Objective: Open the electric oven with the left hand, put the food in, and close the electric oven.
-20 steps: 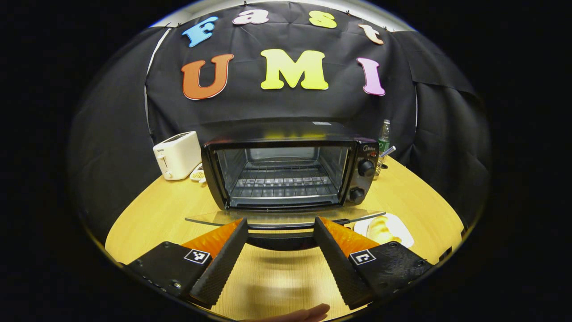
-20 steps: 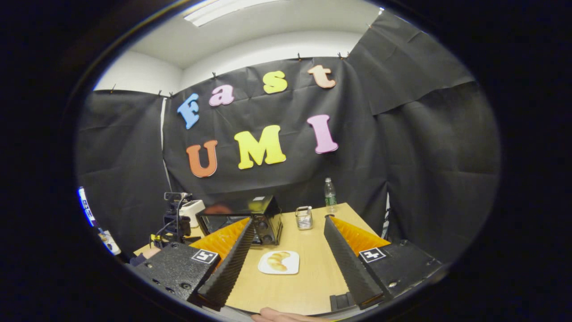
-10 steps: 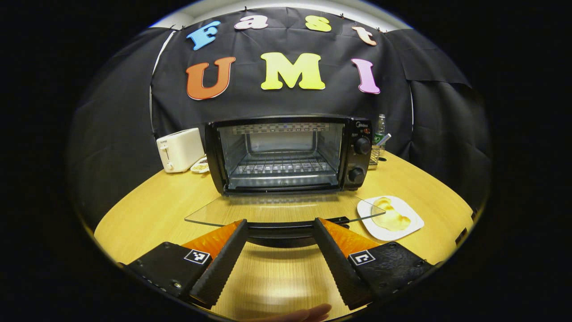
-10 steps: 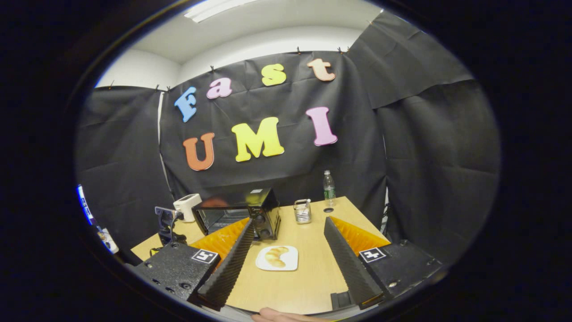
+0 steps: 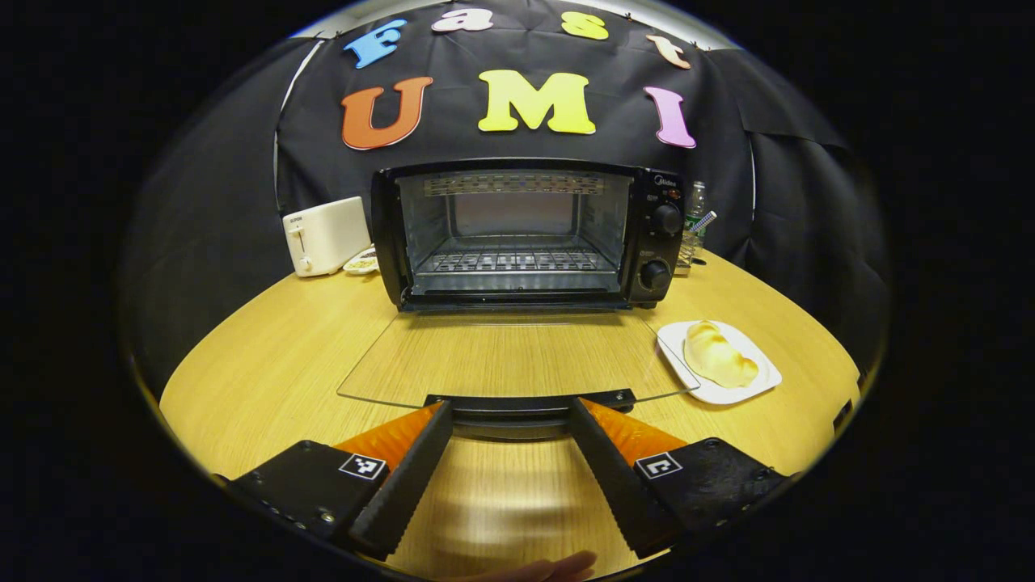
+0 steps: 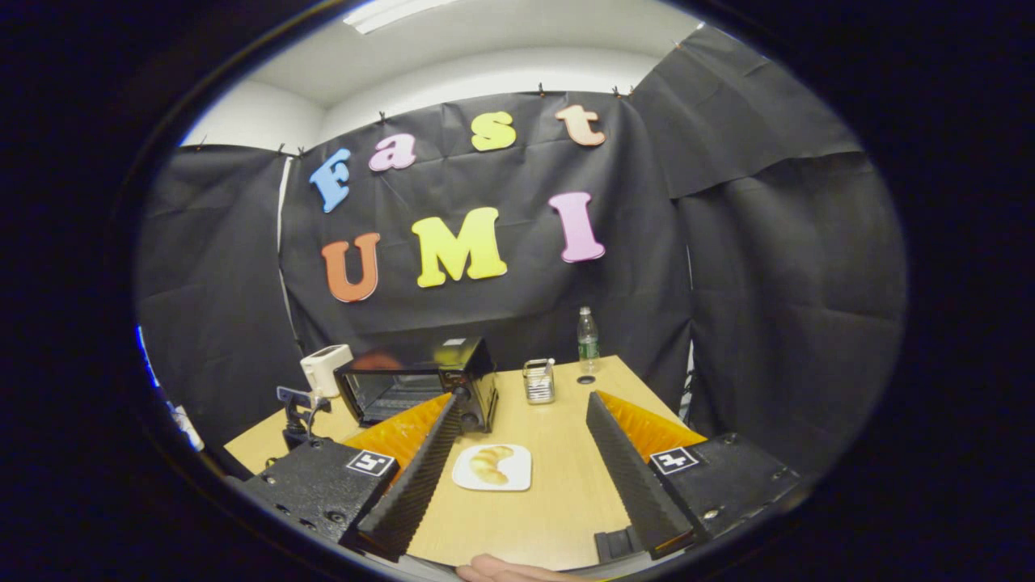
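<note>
The oven point(image 5: 517, 234) is sitting at the back of the table point(image 5: 267, 364), mouth facing the left gripper point(image 5: 505, 412), its long side running left to right. Its door point(image 5: 517, 360) is lying flat, handle point(image 5: 530, 402) between the parted fingers; whether they are touching it I cannot tell. The bread point(image 5: 718, 362) is lying on a plate point(image 5: 748, 388) right of the door, slanting away. The right gripper point(image 6: 521, 404) is hovering open, well back.

Oven point(image 5: 517, 234) door point(image 5: 517, 360) down, flat

A staged recording booth — black cloth wall point(image 6: 768, 267), wooden table point(image 5: 267, 347), countertop oven point(image 5: 525, 234).
</note>
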Action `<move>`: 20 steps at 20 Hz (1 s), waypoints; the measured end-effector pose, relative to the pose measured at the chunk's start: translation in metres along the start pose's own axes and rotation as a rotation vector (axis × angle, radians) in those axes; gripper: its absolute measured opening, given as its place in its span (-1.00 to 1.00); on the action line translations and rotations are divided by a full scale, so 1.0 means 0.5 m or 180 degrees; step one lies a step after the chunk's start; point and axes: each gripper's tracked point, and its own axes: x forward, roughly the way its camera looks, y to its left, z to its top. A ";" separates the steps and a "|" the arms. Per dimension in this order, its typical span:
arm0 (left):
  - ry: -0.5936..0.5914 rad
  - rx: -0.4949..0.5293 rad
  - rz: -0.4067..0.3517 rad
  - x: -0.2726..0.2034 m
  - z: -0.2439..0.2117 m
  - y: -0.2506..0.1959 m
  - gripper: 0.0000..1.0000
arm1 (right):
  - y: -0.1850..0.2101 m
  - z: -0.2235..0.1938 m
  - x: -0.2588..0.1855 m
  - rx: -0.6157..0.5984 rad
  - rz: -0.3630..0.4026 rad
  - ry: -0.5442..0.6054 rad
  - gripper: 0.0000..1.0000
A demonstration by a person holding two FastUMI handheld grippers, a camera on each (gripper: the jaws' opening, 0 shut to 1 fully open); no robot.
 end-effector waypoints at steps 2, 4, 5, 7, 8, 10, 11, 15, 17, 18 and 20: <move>-0.0126 0.0056 0.0092 -0.032 0.037 0.018 0.93 | 0.016 -0.026 0.028 -0.0069 0.0042 0.0072 0.92; -0.0338 0.0069 0.0174 -0.075 0.083 0.035 0.92 | 0.034 -0.055 0.065 -0.0094 0.0104 0.0166 0.93; -0.0447 0.0054 0.0166 -0.099 0.108 0.037 0.92 | 0.041 -0.070 0.085 -0.0132 0.0115 0.0211 0.93; -0.0627 0.0005 0.0165 -0.150 0.151 0.042 0.92 | 0.049 -0.108 0.130 -0.0242 0.0094 0.0336 0.92; -0.0685 -0.0016 0.0188 -0.175 0.168 0.048 0.92 | 0.053 -0.127 0.154 -0.0287 0.0079 0.0392 0.93; -0.0824 -0.0081 0.0213 -0.225 0.199 0.057 0.92 | 0.068 -0.172 0.198 -0.0311 0.0102 0.0536 0.93; -0.0884 -0.0114 0.0201 -0.254 0.216 0.059 0.92 | 0.074 -0.200 0.220 -0.0305 0.0123 0.0637 0.93; -0.1089 -0.0134 0.0070 -0.344 0.266 0.045 0.92 | 0.091 -0.307 0.310 -0.0450 0.0248 0.0999 0.93; -0.1186 -0.0110 0.0096 -0.379 0.277 0.052 0.92 | 0.086 -0.371 0.342 -0.0487 0.0286 0.1248 0.94; -0.1200 -0.0095 0.0103 -0.389 0.282 0.057 0.92 | 0.093 -0.400 0.351 -0.0460 0.0339 0.1359 0.93; -0.1138 -0.0077 0.0217 -0.414 0.265 0.075 0.92 | 0.102 -0.446 0.362 -0.0397 0.0454 0.1569 0.97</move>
